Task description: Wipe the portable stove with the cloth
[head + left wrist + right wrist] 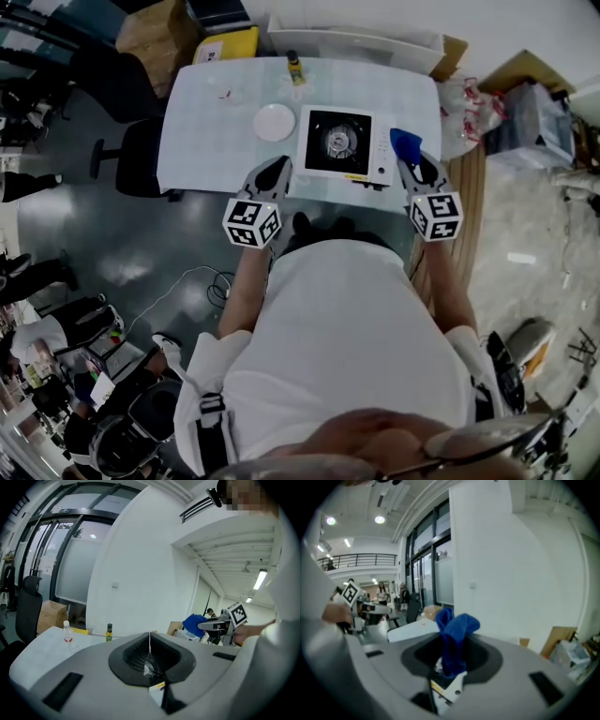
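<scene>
A white-clothed table [202, 131] stands on a dark, glossy floor [141, 253], with a black office chair [131, 155] at its left end and cardboard boxes [155, 37] behind it. A plain white wall [140, 564] meets dark-framed glass panels [56, 550] (daylight behind them). Strip lights [259, 579] glow on the ceiling.

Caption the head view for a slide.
Right gripper holds blue cloth beside the portable stove; left gripper shut and empty.
</scene>
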`<act>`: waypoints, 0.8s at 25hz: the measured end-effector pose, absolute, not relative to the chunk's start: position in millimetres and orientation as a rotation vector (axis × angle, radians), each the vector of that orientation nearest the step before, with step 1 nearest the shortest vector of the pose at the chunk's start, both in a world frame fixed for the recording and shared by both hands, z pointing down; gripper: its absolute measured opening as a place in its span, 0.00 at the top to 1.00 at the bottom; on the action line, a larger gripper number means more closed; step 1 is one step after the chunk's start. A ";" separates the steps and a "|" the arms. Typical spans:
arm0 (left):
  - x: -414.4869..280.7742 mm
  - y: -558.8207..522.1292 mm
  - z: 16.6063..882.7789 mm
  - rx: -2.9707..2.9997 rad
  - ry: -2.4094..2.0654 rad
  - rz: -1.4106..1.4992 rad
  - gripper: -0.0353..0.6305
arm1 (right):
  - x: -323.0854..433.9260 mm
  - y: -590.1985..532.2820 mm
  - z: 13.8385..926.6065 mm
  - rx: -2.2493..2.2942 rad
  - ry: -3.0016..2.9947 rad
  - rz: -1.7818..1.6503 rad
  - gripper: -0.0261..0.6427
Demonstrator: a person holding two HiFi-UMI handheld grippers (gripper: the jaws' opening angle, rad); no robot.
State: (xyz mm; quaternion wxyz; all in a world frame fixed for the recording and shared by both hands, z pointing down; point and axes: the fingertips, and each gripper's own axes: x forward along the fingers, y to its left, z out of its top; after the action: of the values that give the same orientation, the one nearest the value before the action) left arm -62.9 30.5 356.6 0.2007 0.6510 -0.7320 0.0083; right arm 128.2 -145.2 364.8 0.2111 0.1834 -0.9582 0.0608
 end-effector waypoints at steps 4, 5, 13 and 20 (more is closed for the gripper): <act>-68.6 38.0 346.0 1.864 -2.054 0.038 0.89 | 128.8 -135.9 357.6 0.531 -2.674 0.160 0.75; -70.3 39.3 344.9 1.874 -2.052 0.041 0.89 | 128.3 -133.6 355.9 0.534 -2.679 0.159 0.75; -85.8 39.5 338.8 1.903 -2.049 0.035 0.89 | 125.7 -131.0 338.5 0.576 -2.727 0.164 0.76; -93.1 33.6 335.9 1.911 -2.042 0.034 0.89 | 123.8 -134.9 334.6 0.599 -2.728 0.180 0.76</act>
State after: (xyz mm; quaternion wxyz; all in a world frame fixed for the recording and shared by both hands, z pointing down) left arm -93.1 33.6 335.9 0.1714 0.6732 -0.7193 0.0120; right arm 123.8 -134.9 334.6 0.1708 0.2109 -0.9604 0.0634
